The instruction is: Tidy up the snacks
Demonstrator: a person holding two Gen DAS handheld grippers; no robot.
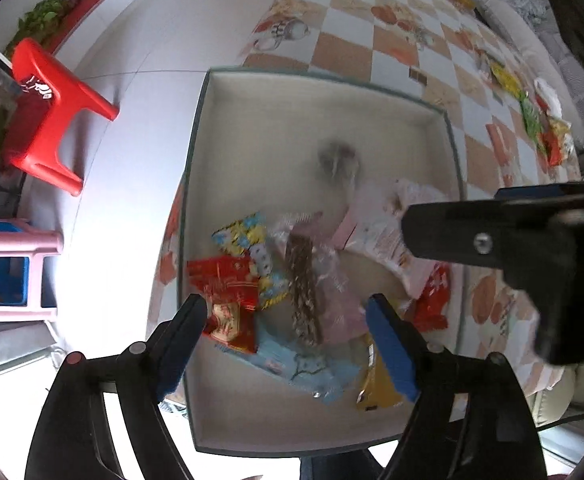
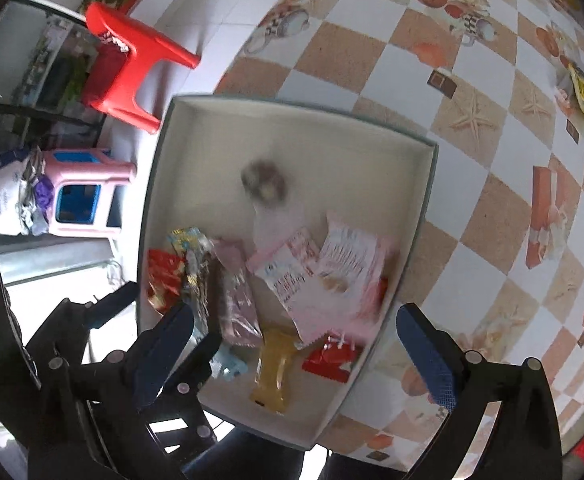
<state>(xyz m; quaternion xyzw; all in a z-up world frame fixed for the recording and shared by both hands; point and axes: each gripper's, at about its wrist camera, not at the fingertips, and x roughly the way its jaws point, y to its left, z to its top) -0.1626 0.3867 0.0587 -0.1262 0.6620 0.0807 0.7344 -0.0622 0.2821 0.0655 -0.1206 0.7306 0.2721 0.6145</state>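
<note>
Below both grippers, the snacks lie heaped in the near half of the white box, while the left gripper and right gripper hover over them, fingers spread and empty, the left one nearer the chocolate bar, whose long axis runs along its fingers.

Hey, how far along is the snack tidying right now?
Partly done: several packets, including a red one and a yellow one, already lie in the box. In hand: nothing; the left gripper and right gripper are open. Left: loose snacks on the checkered table.
</note>
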